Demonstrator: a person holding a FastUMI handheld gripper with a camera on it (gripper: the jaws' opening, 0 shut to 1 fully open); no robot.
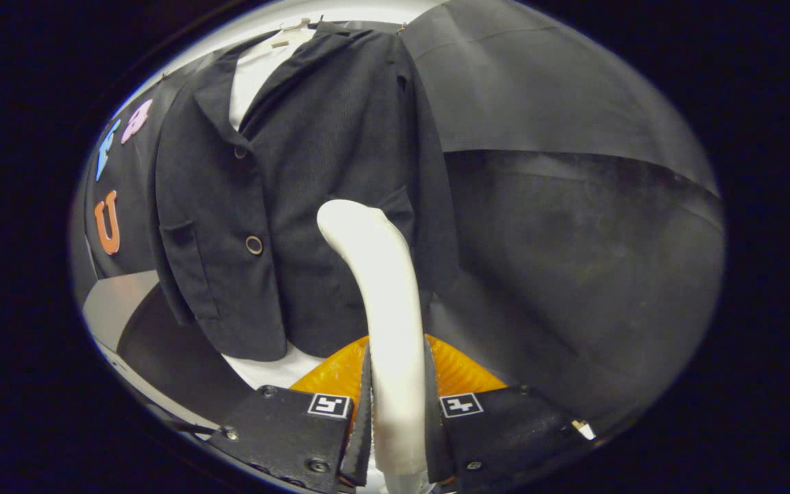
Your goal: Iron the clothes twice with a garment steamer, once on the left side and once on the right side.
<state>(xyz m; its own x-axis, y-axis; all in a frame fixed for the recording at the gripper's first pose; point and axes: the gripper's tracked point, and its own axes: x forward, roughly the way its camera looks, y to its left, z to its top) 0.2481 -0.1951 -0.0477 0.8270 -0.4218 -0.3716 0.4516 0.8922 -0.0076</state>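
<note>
A dark blazer point(299, 185) hangs on a hanger over a white shirt point(252, 75), against the black cloth wall. My gripper point(397, 405) is shut on the white handle of the garment steamer point(381, 288), which rises between the fingers and curves toward the jacket. The steamer's head sits against the jacket's right half, near its lower pocket. An orange translucent part of the steamer point(460, 374) shows just behind the fingers.
The white shirt hem point(271, 370) hangs below the jacket. A grey tabletop edge point(110, 302) lies beyond the left finger. Black cloth point(573, 240) drapes to the right of the jacket.
</note>
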